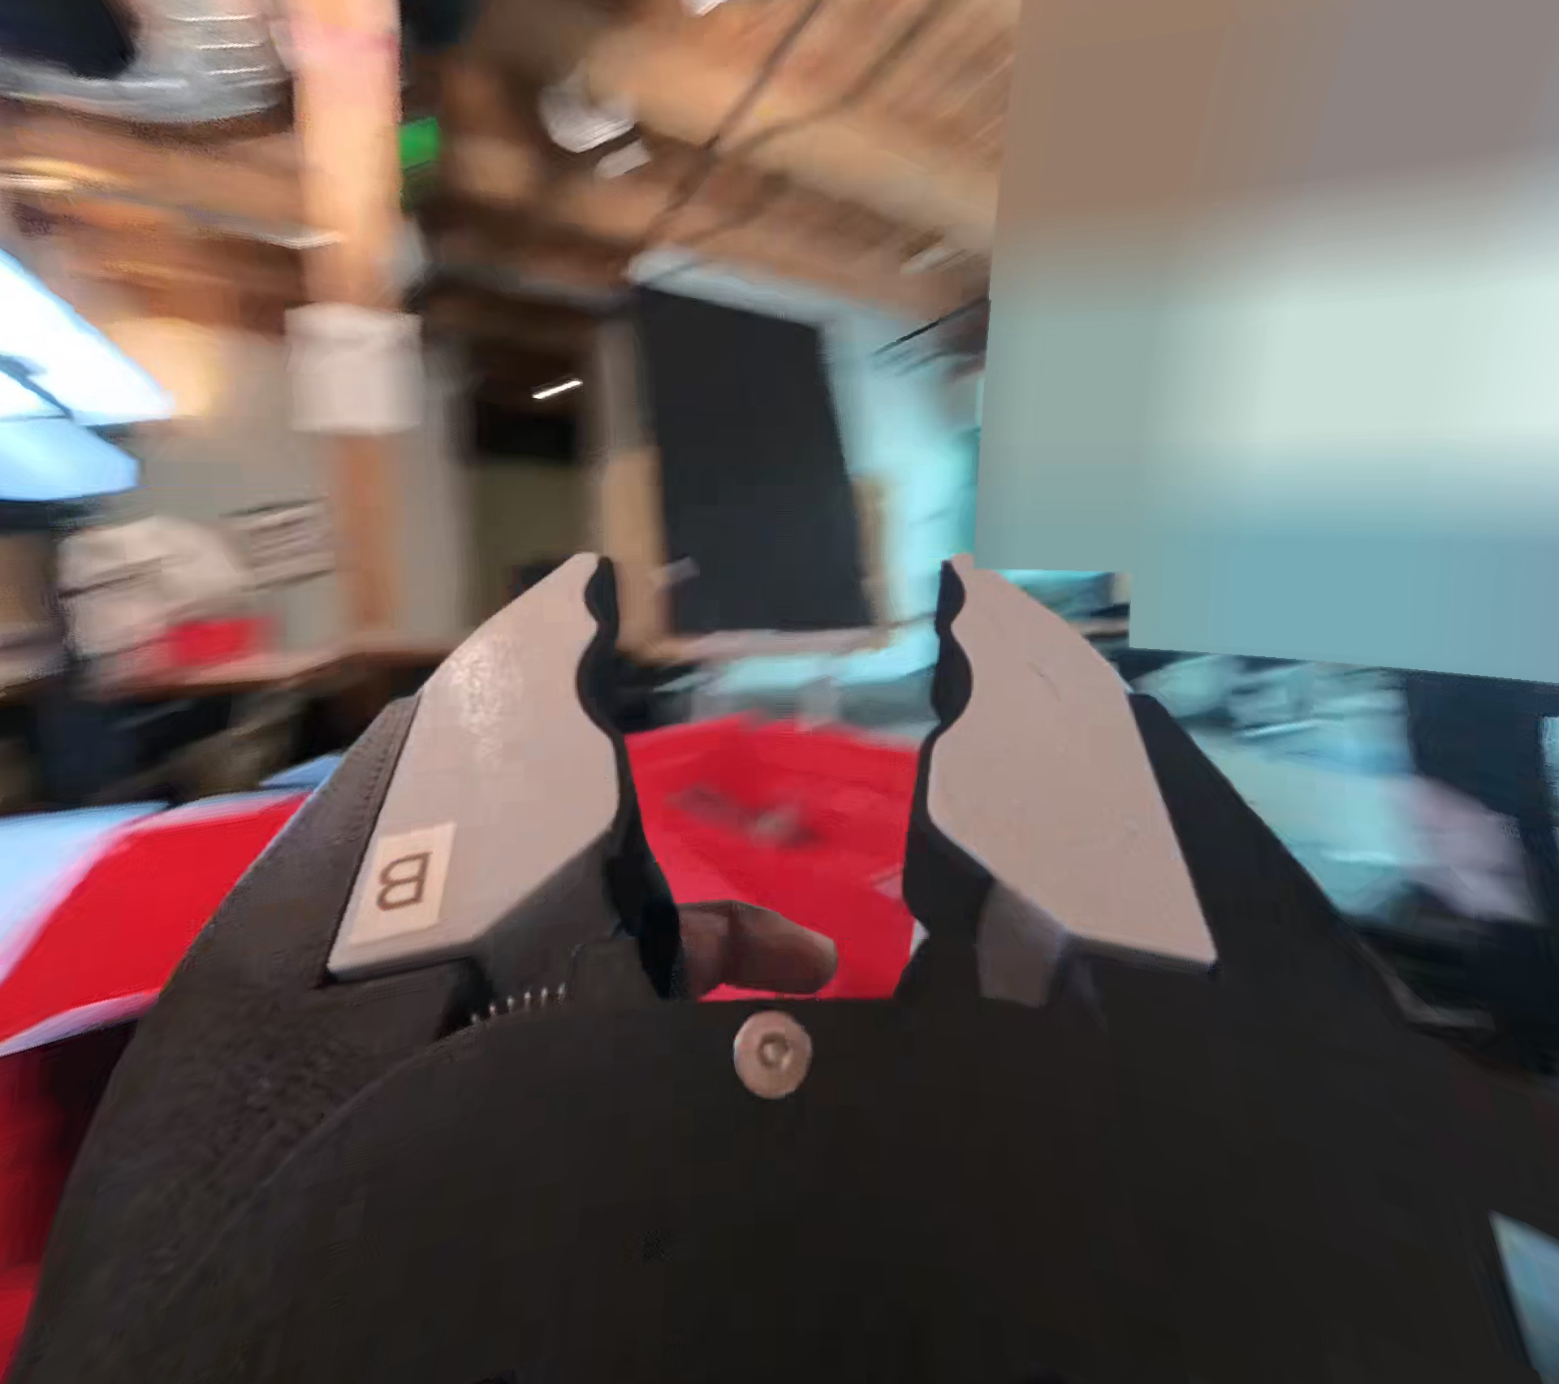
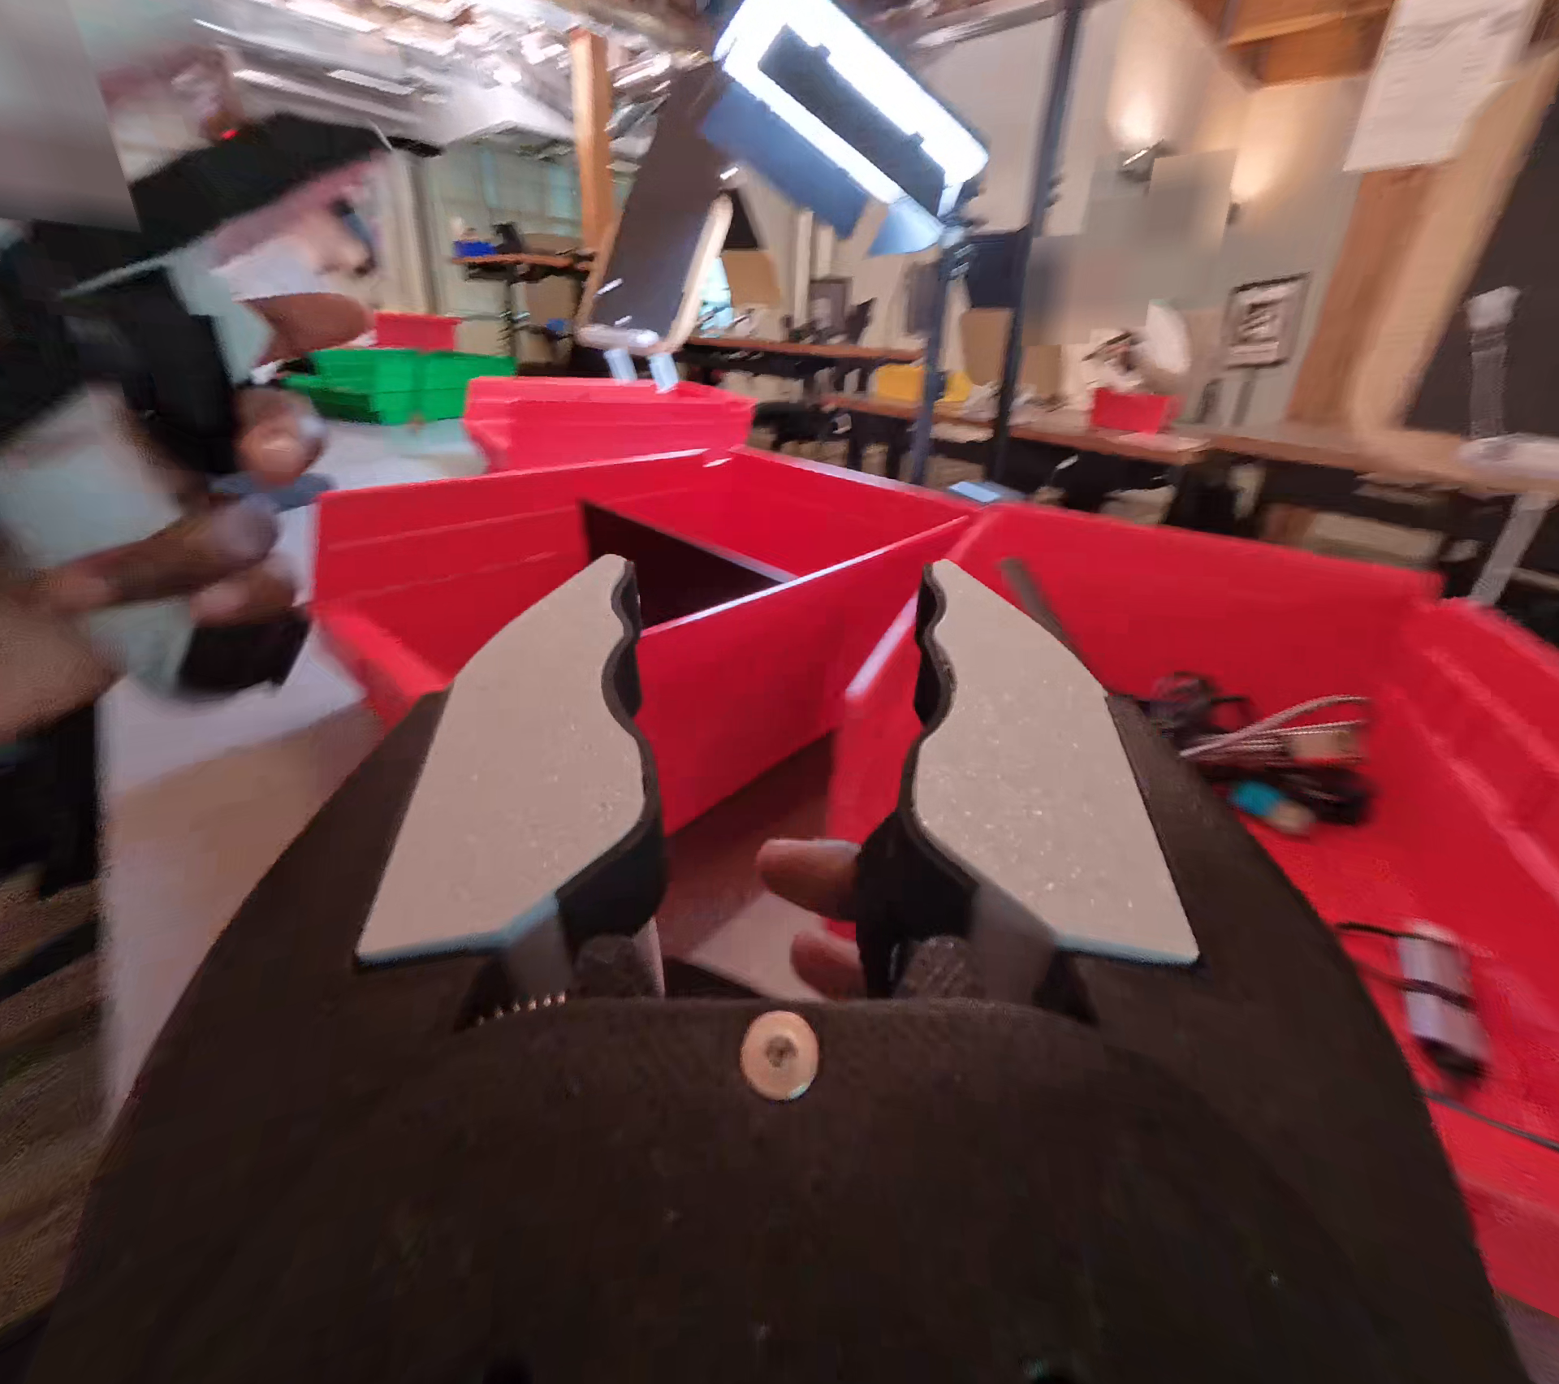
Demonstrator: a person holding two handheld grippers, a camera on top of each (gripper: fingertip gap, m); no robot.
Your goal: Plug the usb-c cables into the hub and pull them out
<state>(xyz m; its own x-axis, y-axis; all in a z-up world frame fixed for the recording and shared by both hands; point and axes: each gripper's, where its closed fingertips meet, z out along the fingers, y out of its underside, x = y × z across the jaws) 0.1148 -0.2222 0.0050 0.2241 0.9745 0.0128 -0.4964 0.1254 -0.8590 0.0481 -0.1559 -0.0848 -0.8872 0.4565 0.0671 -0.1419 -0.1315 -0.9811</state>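
I hold both tools up over red bins in a big workshop with a timber ceiling. Largest before me in the right wrist view is the near red bin (image 2: 1316, 635) on my right side, its wall rising close beside my right gripper (image 2: 772, 584). On its floor lies a tangled bundle of cables (image 2: 1265, 753), grey braided and black ones mixed, with a small teal piece among them; I cannot tell which are the usb-c ones. Nearer to me in the same bin lies a small grey block with a dark lead, likely the hub (image 2: 1438, 1006), too blurred to be sure.

Straight ahead a second red bin (image 2: 506, 559) with a dark divider stands between my fingers and the room beyond. Behind it sit another red bin (image 2: 607, 415) and a green bin (image 2: 396, 377). A lamp panel (image 2: 852, 86) on a dark stand hangs above them. At the left a person (image 2: 169, 373) stands close to the bins.

My right gripper is spread, nothing between its fingers.

The left wrist view is badly smeared. My left gripper (image 1: 776, 584) is spread too and bare, pointing over a red bin floor (image 1: 759, 795) with some dark blurred bits on it that I cannot identify.
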